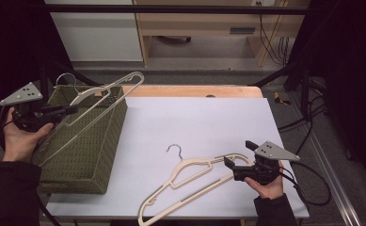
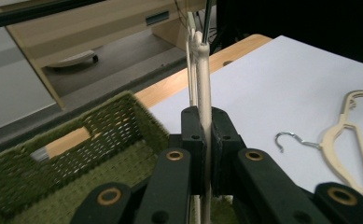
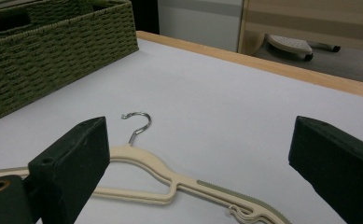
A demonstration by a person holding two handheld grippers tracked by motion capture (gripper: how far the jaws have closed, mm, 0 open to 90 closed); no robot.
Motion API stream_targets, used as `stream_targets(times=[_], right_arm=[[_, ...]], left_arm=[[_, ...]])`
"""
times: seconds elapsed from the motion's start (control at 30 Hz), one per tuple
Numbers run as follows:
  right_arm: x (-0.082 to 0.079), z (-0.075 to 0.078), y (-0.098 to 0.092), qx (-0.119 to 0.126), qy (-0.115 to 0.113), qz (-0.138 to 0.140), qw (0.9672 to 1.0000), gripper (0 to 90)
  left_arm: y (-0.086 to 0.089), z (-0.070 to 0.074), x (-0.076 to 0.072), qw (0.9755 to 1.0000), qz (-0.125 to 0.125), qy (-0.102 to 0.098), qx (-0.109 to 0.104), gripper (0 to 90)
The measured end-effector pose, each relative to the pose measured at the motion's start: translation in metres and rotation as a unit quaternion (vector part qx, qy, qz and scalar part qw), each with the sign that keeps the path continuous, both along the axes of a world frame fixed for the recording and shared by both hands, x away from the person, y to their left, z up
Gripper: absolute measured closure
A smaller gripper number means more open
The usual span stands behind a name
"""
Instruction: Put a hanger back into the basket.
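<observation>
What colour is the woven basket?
Olive green; the basket shows best in the high view.

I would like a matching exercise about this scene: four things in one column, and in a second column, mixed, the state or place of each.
Things:
1. left gripper
2. right gripper
3. green basket
4. hanger on the table

States or places:
a. lies flat on the white surface
b. jaws open
c. stands at the table's left side
d. shut on a cream hanger above the basket

Pairs: 1-d, 2-b, 3-c, 4-a
</observation>
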State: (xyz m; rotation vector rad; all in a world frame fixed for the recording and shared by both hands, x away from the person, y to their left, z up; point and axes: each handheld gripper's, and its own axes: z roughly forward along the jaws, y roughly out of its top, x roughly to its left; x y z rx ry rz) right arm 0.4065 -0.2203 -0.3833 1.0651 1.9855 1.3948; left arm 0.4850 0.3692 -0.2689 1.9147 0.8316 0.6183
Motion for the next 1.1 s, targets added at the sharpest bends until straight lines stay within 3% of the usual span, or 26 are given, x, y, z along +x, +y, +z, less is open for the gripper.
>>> stream_targets(times=[0.2, 0.53, 0.83, 1.1], right_arm=[[0.0, 0.0, 0.0, 0.001, 0.0, 0.0, 1.0, 5.8], [0.0, -0.001, 0.001, -0.003, 0.003, 0.002, 1.0, 5.6], [0.001, -0.002, 0.002, -0.005, 0.003, 0.004, 1.0, 5.6], [0.001, -0.002, 0.003, -0.008, 0.006, 0.004, 0.9999, 5.6]], left_arm=[[0.021, -0.011, 0.004, 0.9995, 0.029, -0.003, 0.013, 86.1], [0.042, -0.028, 0.005, 0.9982, 0.05, -0.006, 0.033, 86.0], [0.047, -0.047, 0.003, 0.9972, 0.052, 0.014, 0.052, 86.1], [0.041, -0.079, -0.001, 0.9957, 0.065, 0.033, 0.057, 86.0]])
